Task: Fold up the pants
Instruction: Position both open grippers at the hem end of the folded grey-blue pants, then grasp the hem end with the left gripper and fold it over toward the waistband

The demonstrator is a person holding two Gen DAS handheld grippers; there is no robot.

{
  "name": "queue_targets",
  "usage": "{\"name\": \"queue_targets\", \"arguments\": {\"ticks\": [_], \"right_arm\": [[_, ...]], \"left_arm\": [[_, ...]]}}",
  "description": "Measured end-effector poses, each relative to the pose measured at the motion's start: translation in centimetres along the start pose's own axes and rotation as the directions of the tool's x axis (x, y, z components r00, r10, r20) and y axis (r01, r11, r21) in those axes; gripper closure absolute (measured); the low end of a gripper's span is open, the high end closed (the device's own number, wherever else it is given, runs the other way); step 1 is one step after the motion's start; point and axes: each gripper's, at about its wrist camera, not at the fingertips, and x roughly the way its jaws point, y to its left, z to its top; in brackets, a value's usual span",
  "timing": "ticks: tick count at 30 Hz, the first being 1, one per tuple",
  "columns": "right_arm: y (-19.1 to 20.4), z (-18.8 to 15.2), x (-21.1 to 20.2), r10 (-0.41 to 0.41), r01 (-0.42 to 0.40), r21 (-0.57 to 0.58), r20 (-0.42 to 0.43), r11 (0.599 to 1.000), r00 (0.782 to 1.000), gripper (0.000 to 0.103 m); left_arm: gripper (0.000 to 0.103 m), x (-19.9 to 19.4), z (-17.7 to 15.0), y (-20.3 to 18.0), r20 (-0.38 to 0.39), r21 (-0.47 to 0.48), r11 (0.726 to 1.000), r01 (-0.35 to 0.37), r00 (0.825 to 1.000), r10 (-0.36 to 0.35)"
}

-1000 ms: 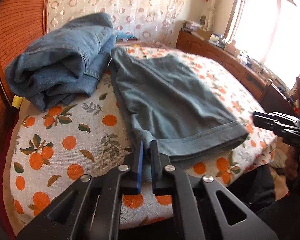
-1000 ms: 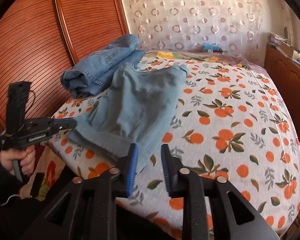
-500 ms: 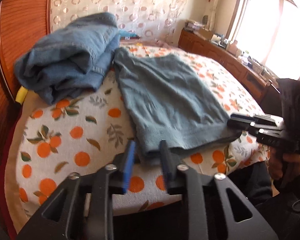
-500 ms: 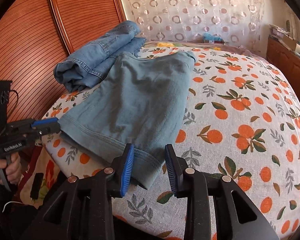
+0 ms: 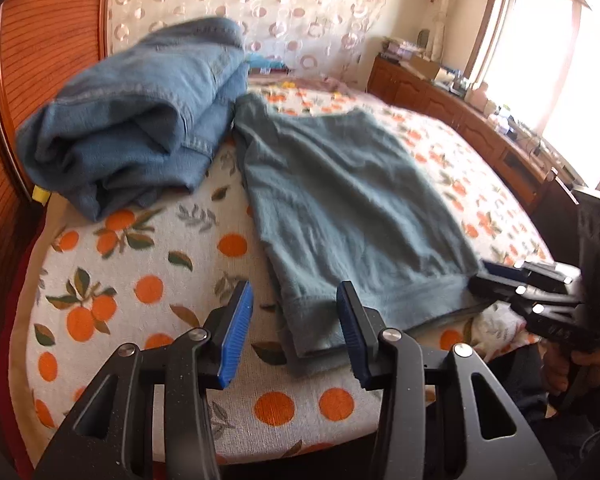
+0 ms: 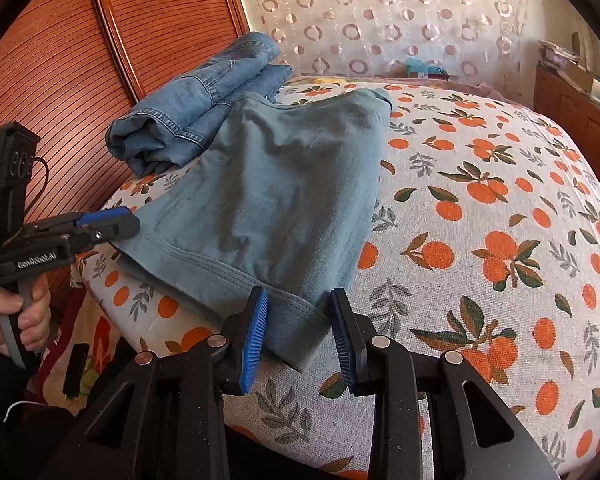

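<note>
Grey-blue pants [image 5: 352, 216] lie folded flat on the bed, hem end toward me. My left gripper [image 5: 294, 300] hovers over the hem's left corner. Its jaws are opening, and the corner lies loose between them with neither pad pressing. My right gripper [image 6: 300, 300] straddles the hem's other corner [image 6: 300, 328], open, with a gap at the right pad. Each gripper also shows in the other's view: the left gripper [image 6: 108, 220] at the pants' [image 6: 284, 200] left edge, the right gripper [image 5: 496, 276] at their right edge.
A heap of folded blue jeans [image 5: 140, 120] [image 6: 196, 112] sits at the pants' far left, touching them. The orange-print bedsheet [image 6: 500, 220] spreads to the right. Ribbed wooden panels [image 6: 60, 60] stand on the left, and a low wooden cabinet [image 5: 480, 120] runs under the window.
My left gripper went from shut on the hem corner to open, dropping the cloth onto the bed. The right gripper came down to the other corner and spread a little wider.
</note>
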Motion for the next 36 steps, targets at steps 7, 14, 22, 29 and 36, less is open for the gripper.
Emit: {"name": "queue_targets", "arguments": {"ticks": [7,14,22,29,36], "right_arm": [[0.5,-0.6,-0.4,-0.021,0.021,-0.023,-0.002,1.0,1.0,0.069],[0.7,-1.1,-0.8,-0.036,0.036,-0.038,-0.006,0.999,0.999,0.069],[0.5,-1.5,-1.1,-0.027,0.027,-0.037,0.001,0.999,1.0,0.07],[0.6,-1.9,-1.3,0.007,-0.007,-0.063,-0.003,0.998,1.0,0.082],[0.1,-2.4,-2.9,0.041,-0.041,-0.047,-0.006,0.998,0.999,0.085]], "left_arm": [[0.065,0.3,-1.8,-0.1,-0.028,0.003,1.0,0.013,1.0,-0.013],[0.074,-0.2,-2.6,-0.5,-0.019,0.011,1.0,0.009,1.0,-0.009],[0.085,-0.5,-2.9,-0.4,-0.008,-0.002,1.0,0.025,1.0,-0.025],[0.094,-0.7,-3.2,-0.6,0.002,0.003,0.999,0.032,0.999,-0.032],[0.095,-2.2,-4.1,-1.3,-0.004,0.004,0.997,0.079,0.997,-0.079]]}}
